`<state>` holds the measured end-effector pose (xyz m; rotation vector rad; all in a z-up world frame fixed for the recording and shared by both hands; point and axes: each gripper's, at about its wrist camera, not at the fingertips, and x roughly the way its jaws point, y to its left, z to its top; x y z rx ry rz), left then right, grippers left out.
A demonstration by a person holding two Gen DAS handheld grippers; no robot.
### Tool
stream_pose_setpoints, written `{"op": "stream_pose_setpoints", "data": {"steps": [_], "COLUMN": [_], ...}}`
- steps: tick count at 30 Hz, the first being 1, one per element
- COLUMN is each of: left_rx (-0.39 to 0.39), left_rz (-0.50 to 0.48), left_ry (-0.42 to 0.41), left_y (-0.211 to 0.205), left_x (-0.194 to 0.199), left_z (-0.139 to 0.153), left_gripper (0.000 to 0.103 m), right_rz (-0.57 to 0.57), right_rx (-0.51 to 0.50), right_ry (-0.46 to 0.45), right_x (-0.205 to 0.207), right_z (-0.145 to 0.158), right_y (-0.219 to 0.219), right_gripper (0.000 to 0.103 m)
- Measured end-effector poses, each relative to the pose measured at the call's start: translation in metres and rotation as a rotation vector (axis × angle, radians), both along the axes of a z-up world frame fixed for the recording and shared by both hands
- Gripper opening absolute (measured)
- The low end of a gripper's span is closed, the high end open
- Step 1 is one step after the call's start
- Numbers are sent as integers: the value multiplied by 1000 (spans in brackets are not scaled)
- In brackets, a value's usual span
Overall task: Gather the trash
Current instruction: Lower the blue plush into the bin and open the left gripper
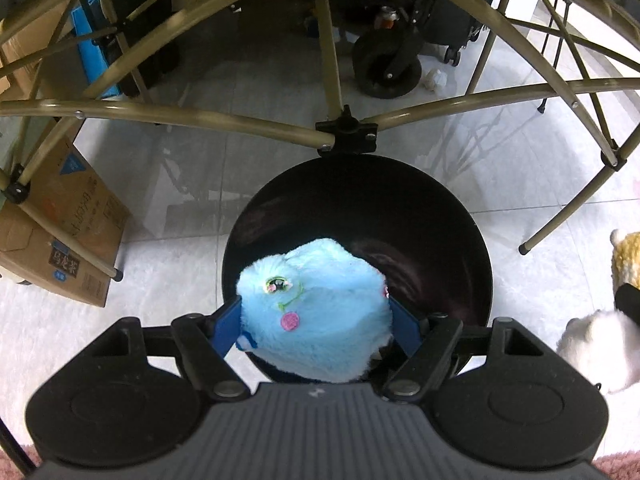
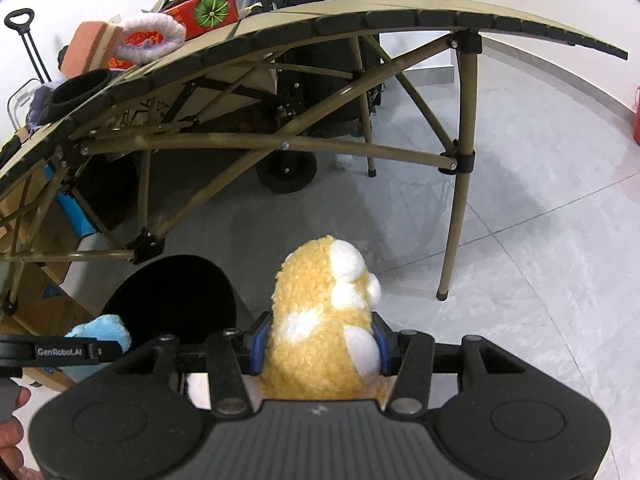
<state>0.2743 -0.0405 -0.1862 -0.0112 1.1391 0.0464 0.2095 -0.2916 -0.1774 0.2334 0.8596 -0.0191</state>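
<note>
Blue plush [image 1: 316, 308] beside "GenRobot.AI" hand-held gripper [image 2: 60, 352]

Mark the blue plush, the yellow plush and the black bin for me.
blue plush [image 1: 316, 304]: left wrist view, on its furry face between the blue pads.
yellow plush [image 2: 316, 320]: right wrist view, on its yellow body.
black bin [image 1: 420, 240]: left wrist view, on the dark inner wall.

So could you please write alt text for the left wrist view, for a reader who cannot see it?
The left claw grips a fluffy blue plush toy directly above the open mouth of a round black bin on a pale tiled floor. Behind the bin stand the tan metal legs of a folding table, with cardboard boxes at left.
</note>
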Motion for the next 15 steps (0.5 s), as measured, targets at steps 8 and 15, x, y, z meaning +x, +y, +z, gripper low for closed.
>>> {"op": "stream_pose_setpoints", "data": {"steps": [8,15], "left_rx": [15,-30], "left_rz": [0,-8], "left_ry": [21,8], "left_y": [-16,-17], "left_x": [6,4], "left_z": [-2,7], "left_gripper": [79,103], "right_rz": [10,1], "right_rx": [-4,1], "right_ry": [4,5], "right_x": [-3,-4], "right_z": [-1,-1], "right_y": [3,0], "right_gripper": [48,48]}}
